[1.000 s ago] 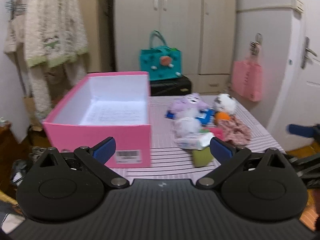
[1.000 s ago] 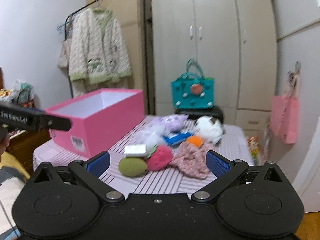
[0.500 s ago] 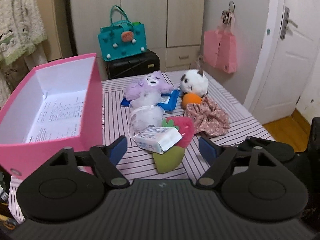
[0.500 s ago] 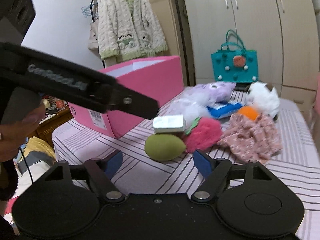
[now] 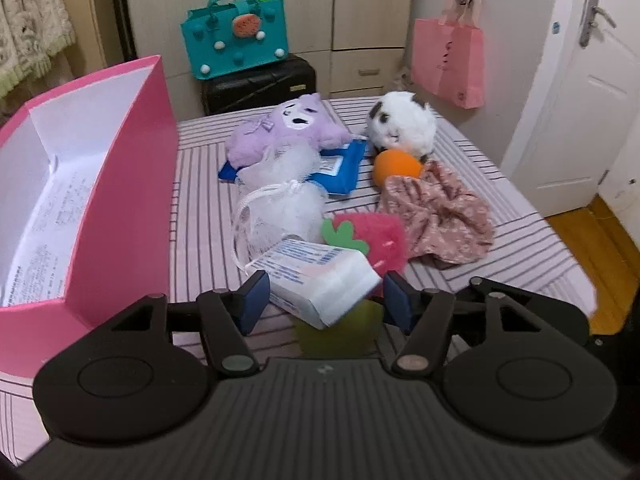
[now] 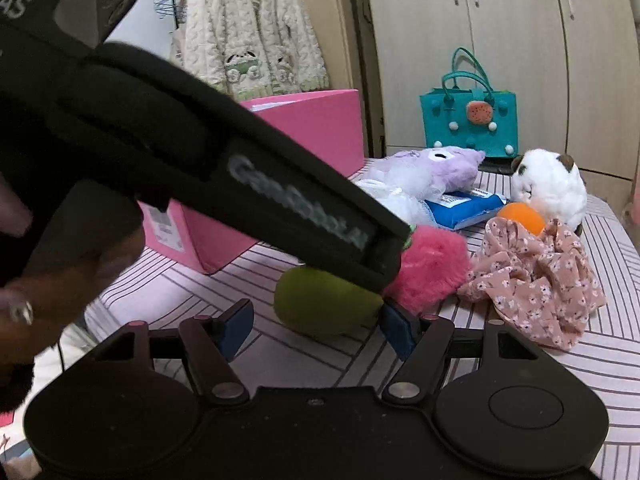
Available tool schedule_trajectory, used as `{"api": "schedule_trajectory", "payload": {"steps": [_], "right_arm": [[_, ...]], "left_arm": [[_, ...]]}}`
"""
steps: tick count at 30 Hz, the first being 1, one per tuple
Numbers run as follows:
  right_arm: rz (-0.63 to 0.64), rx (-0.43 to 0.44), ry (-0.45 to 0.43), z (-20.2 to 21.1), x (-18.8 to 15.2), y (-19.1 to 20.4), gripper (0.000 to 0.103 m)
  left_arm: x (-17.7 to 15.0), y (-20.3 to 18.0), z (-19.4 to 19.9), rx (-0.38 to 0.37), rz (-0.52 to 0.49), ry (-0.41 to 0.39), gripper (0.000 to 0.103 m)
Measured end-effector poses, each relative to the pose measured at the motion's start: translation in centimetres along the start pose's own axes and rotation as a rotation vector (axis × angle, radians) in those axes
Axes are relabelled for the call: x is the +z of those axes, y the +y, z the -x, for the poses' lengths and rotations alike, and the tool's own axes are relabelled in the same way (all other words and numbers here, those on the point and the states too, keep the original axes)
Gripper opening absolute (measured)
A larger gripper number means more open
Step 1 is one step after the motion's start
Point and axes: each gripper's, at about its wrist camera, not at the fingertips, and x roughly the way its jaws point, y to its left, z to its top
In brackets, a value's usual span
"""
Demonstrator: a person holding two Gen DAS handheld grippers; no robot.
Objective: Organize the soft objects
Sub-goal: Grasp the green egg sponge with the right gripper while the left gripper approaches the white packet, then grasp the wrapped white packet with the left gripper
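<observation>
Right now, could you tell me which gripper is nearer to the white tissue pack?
Left. The left gripper brackets the tissue pack, fingers open either side. The right gripper sits lower, around the green plush.

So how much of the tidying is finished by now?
Nothing looks packed yet: the pink box holds only a printed sheet. In hand: the left gripper has open jaws on either side of the tissue pack, and the right gripper is open in front of the green toy. The purple plush, white plush and floral cloth wait on the table.
</observation>
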Motion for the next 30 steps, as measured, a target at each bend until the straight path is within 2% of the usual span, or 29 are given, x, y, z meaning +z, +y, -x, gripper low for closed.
{"api": "schedule_trajectory", "payload": {"steps": [1, 2, 5, 8, 12, 16, 19, 26, 30], "right_arm": [[-0.005, -0.006, -0.004, -0.1, 0.0, -0.1, 0.069], [-0.006, -0.017, -0.012, -0.1, 0.0, -0.2, 0.057], [-0.011, -0.012, -0.019, 0.5, 0.1, -0.5, 0.056], [0.001, -0.016, -0.018, 1.0, -0.1, -0.3, 0.055], [0.012, -0.025, -0.014, 2.0, -0.4, -0.3, 0.055], [0.014, -0.049, -0.002, 2.7, -0.3, -0.9, 0.055], [0.005, -0.069, 0.002, 3.3, -0.4, -1.6, 0.055], [-0.002, -0.113, -0.002, 4.6, -0.5, -3.2, 0.055], [-0.005, -0.141, 0.007, 4.9, -0.7, -4.1, 0.055]], "left_arm": [[0.0, -0.2, -0.3, 0.02, -0.006, -0.003, 0.064], [0.0, -0.3, -0.5, 0.033, -0.008, -0.002, 0.066], [0.2, -0.2, -1.0, 0.054, 0.005, -0.002, 0.07], [0.4, -0.1, -1.3, 0.057, 0.027, 0.001, 0.071], [0.5, 0.8, -1.4, 0.017, 0.134, -0.014, 0.074], [0.5, 0.7, -2.4, 0.052, 0.161, 0.008, 0.075], [0.2, 0.8, -2.5, 0.048, 0.202, 0.01, 0.075], [-0.5, 0.9, -2.0, 0.072, 0.2, 0.017, 0.067], [-0.8, 0.8, -2.1, 0.077, 0.2, 0.032, 0.067]]}}
